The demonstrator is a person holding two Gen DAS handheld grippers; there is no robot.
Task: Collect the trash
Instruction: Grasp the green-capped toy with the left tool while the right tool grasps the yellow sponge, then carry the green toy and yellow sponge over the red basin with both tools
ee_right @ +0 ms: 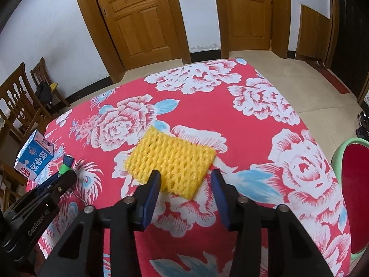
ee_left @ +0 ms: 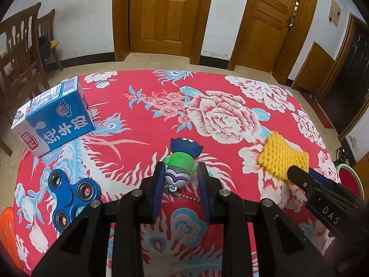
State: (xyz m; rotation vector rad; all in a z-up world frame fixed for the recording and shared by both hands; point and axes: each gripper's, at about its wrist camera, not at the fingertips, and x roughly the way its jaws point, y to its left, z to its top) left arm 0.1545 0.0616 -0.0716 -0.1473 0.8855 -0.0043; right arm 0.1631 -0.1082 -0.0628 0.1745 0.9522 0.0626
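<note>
A small toy figure (ee_left: 178, 173) with a green body, a blue hat and a bead chain lies on the red flowered tablecloth (ee_left: 207, 92). My left gripper (ee_left: 181, 168) is shut on it, a pad against each side. A yellow foam net (ee_right: 173, 159) lies flat further right. My right gripper (ee_right: 185, 177) is open and straddles the net's near edge: the left finger overlaps it and the right finger stands just off its corner. A blue milk carton (ee_left: 55, 120) lies on its side at the far left, and a blue fidget spinner (ee_left: 71, 196) lies in front of it.
The table's left and far edges drop to a tiled floor. Wooden chairs (ee_left: 20, 53) stand at the left and wooden doors (ee_left: 166, 13) behind. A red seat with a green rim (ee_right: 355, 184) stands close to the table's right edge. An orange thing (ee_left: 7, 226) shows at the lower left.
</note>
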